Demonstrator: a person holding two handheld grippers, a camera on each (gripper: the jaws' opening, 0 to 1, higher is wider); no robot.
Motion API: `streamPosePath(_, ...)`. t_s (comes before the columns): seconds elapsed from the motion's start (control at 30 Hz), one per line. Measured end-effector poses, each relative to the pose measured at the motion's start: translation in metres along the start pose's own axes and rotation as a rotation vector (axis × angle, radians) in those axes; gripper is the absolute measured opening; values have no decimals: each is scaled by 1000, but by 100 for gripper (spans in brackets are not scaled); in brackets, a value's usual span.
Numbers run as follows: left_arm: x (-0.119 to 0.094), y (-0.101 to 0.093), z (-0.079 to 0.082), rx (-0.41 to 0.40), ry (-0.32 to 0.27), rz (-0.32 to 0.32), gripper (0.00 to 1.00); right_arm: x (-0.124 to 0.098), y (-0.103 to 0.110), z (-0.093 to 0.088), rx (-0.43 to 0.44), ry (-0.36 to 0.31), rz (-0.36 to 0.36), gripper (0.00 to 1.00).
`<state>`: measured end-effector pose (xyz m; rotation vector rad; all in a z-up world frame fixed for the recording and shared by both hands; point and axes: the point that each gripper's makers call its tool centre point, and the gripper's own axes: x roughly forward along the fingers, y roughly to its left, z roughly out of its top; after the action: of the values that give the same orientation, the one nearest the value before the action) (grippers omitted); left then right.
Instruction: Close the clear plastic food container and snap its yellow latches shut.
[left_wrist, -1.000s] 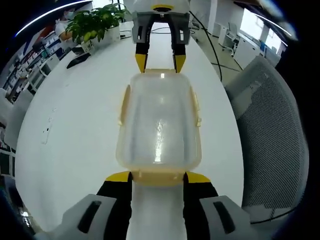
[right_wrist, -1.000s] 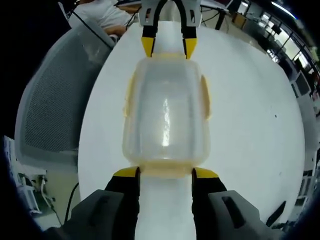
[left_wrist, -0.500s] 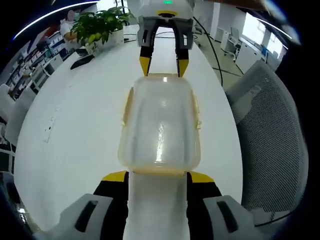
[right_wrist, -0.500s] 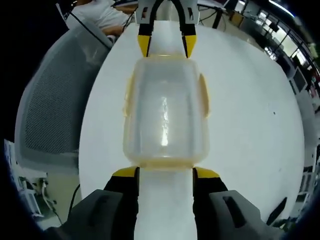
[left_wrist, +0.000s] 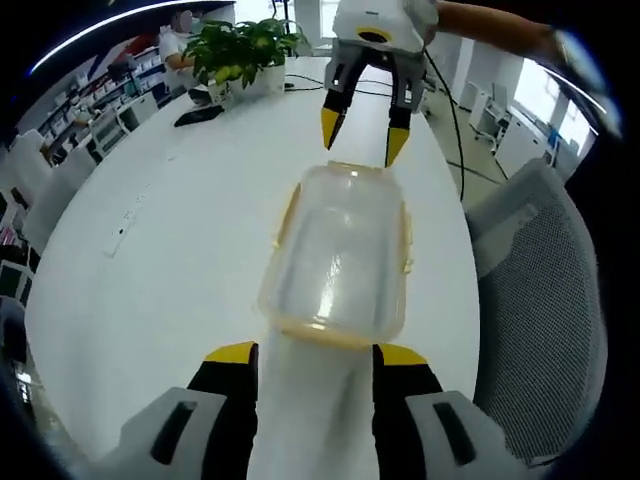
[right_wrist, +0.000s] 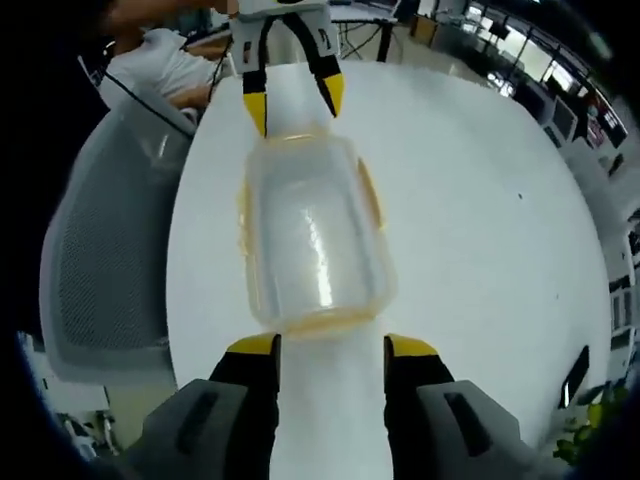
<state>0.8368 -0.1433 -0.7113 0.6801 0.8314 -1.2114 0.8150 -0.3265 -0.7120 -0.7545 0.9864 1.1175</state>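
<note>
- Left gripper (left_wrist: 308, 352): jaws spread wide, nothing between them, tips just short of the near end of the container (left_wrist: 340, 255).
- Right gripper (right_wrist: 330, 345): same story, jaws wide apart and holding nothing, tips just short of its own end of the box.
- Container sits on the white table (left_wrist: 170, 250), lid on; lies between the two grippers, close to the table edge by the mesh chair (left_wrist: 535, 290).
- Yellow side latches (right_wrist: 368, 192) look folded against the walls; cannot tell if they're snapped. End latches: also can't tell.
- Beyond the box, a potted plant (left_wrist: 240, 45) sits at the far end of the table, well apart.
- Risks, as I judge them:
  - Neither gripper holds the box, so pushing one end latch could slide it along the table.
  - A sideways shove could send it off the chair-side edge.
  - A lid not seated flat means a latch pops or only half catches.
</note>
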Motion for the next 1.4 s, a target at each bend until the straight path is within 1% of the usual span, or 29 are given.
streamPosePath(0.2,-1,-2,-4,-85,-15,18,39,0,4,4,89,-41,-23,37)
streamPosePath(0.23,-2,-3,-4,-95,-21,23,39,0,5,5,98,-48,-25,37)
streamPosePath(0.3,-1,-4,-2,-142,-40,27,39,0,5,6,136,-68,-44,37)
streamPosePath(0.37,-1,-6,1,-186,-63,29,40,-1,3,7,192,-90,-65,37)
streamPosePath(0.47,0,-7,1,-216,-69,37,39,0,1,7,257,-110,-96,36)
streamPosePath(0.53,1,-7,1,-246,-76,47,38,1,3,8,279,-134,-106,36)
streamPosePath(0.63,2,-7,1,-299,-92,58,36,4,5,8,347,-163,-132,35)
streamPosePath(0.73,3,-8,0,-330,-99,64,36,5,4,8,421,-191,-145,34)
streamPosePath(0.77,3,-9,0,-338,-99,66,36,6,5,10,457,-217,-146,34)
streamPosePath(0.83,5,-12,0,-372,-109,63,36,7,4,9,502,-229,-149,33)
streamPosePath(0.9,6,-14,0,-398,-120,57,36,9,5,9,523,-241,-146,32)
streamPosePath(0.93,8,-15,-1,-399,-120,57,36,11,6,9,540,-241,-139,32)
streamPosePath(1.0,10,-16,-2,-402,-116,58,36,13,8,9,546,-240,-137,32)
streamPosePath(1.03,11,-17,-3,-409,-116,56,36,13,7,12,562,-260,-139,32)
streamPosePath(1.1,12,-17,0,-446,-138,54,35,14,7,12,582,-261,-137,32)
streamPosePath(1.13,13,-16,0,-448,-140,56,35,14,7,12,587,-263,-135,31)
streamPosePath(1.23,15,-18,1,-490,-155,43,35,14,8,12,611,-268,-128,31)
streamPosePath(1.33,18,-21,4,-512,-166,28,35,14,9,12,626,-276,-120,30)
streamPosePath(1.4,20,-22,6,-528,-178,27,36,16,10,12,653,-284,-102,31)
